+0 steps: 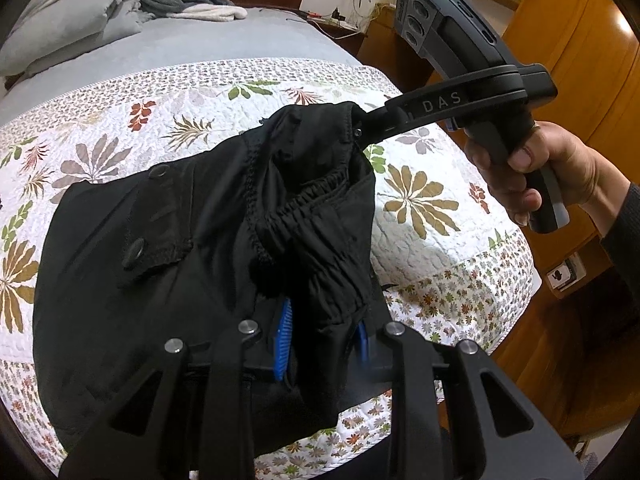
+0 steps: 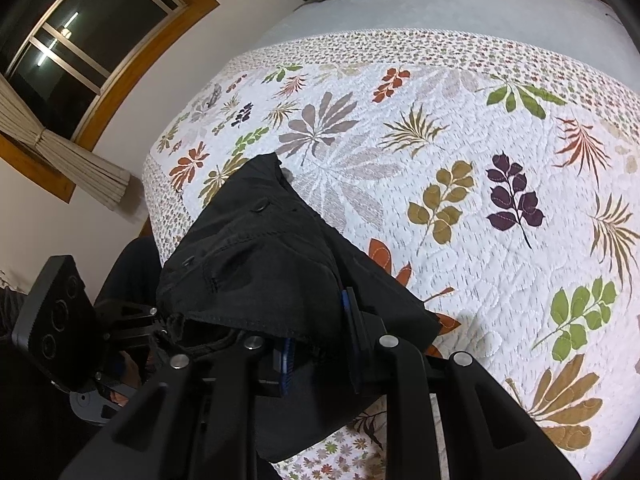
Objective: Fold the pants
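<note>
Gripping the waistband end of the black pants (image 1: pixel 208 216) from two sides, both tools are seen closed on fabric. In the left wrist view, the left gripper (image 1: pixel 322 344) is nearly closed, with the gathered elastic waistband bunched between its blue pads (image 1: pixel 283 340). The right gripper (image 1: pixel 362 126) is seen reaching in from the right, its fingers pinched on the far corner of the waistband, and it is held by a hand (image 1: pixel 532 176) in a dark sleeve (image 1: pixel 624 248). In the right wrist view, the same narrow grip is shown, black cloth being clamped between the blue pads (image 2: pixel 287 364) of that tool. The pants are held over a bed (image 1: pixel 240 44) covered by a white quilt (image 1: pixel 440 216) printed with leaves; the waistband is lifted, while the lower part of the garment is draped down onto the quilt. Grey pillows (image 1: pixel 68 12) are piled at the head of the bed
</note>
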